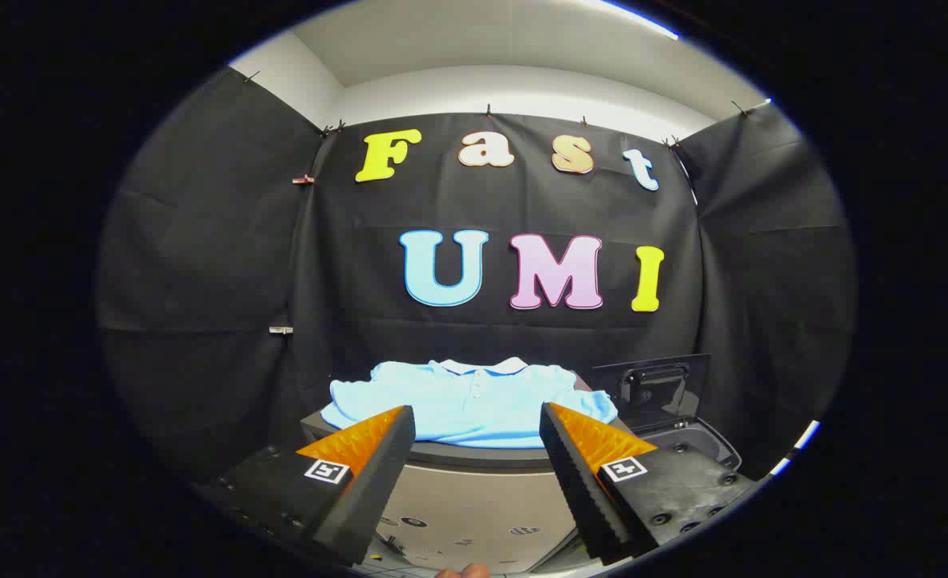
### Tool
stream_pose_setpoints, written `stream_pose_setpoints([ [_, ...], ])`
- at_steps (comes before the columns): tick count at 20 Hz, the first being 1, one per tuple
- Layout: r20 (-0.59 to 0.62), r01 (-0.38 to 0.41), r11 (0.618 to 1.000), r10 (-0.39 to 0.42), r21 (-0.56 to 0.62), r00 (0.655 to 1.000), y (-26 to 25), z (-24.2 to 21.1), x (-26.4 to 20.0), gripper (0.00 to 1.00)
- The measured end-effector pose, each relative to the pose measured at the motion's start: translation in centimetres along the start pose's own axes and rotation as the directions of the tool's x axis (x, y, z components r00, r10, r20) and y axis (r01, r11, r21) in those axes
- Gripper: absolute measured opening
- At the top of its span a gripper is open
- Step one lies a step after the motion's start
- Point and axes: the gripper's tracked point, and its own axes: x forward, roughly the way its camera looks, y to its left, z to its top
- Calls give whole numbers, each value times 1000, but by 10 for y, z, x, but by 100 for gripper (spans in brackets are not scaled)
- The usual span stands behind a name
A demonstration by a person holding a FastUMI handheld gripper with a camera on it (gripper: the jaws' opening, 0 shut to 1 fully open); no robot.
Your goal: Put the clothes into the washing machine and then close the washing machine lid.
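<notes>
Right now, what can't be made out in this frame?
- Washing machine drum: gripper view, hidden behind the light blue polo shirt and the right finger of the open gripper.
- Raised lid: its hinge is too dark to tell.
- Shirt's far side: hidden by its own folds.

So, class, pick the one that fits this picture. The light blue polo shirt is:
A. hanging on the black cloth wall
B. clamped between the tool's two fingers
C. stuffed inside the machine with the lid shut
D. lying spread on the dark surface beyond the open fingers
D: the light blue polo shirt lies flat on the dark surface, beyond the tool, whose fingers stand apart and touch nothing.
</notes>
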Motion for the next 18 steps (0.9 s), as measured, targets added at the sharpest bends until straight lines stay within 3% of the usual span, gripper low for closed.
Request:
stream_pose_setpoints([
  [18,-3,16,1000,-16,18,1000,4,-11,5,98],
])
